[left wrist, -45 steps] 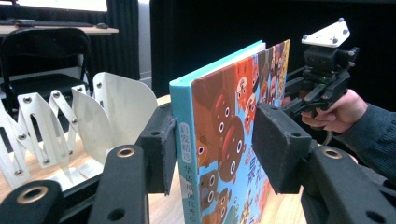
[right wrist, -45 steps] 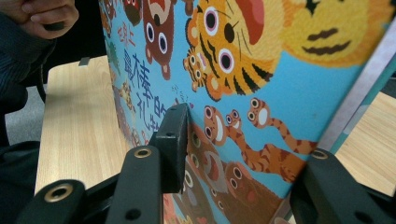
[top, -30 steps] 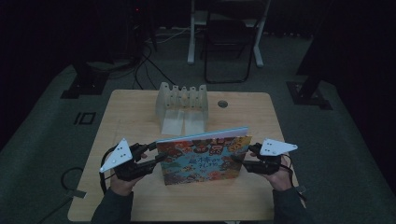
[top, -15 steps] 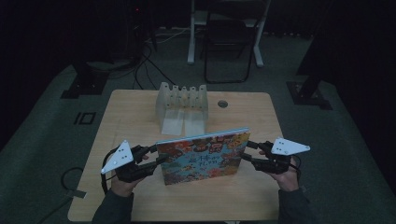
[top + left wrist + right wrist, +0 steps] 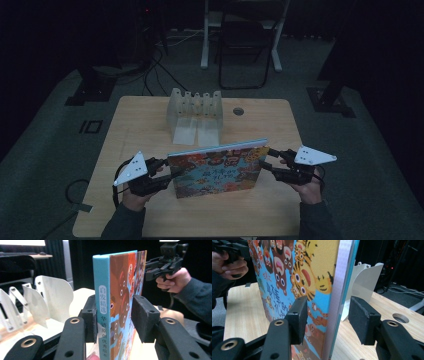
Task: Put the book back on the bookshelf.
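Left claw (image 5: pixel 113 322) straddles the spine end of the picture book (image 5: pixel 216 168), one pad touching the spine side, the other standing just off the cover, so the jaws are spread, not pinching. Right claw (image 5: pixel 325 320) brackets the book's other edge, jaws having just been opening, a gap showing on both sides. The book stands upright on its long edge on the near half of the table (image 5: pixel 145 120). Behind it, toward the far side, sits a white divider rack (image 5: pixel 195 107).
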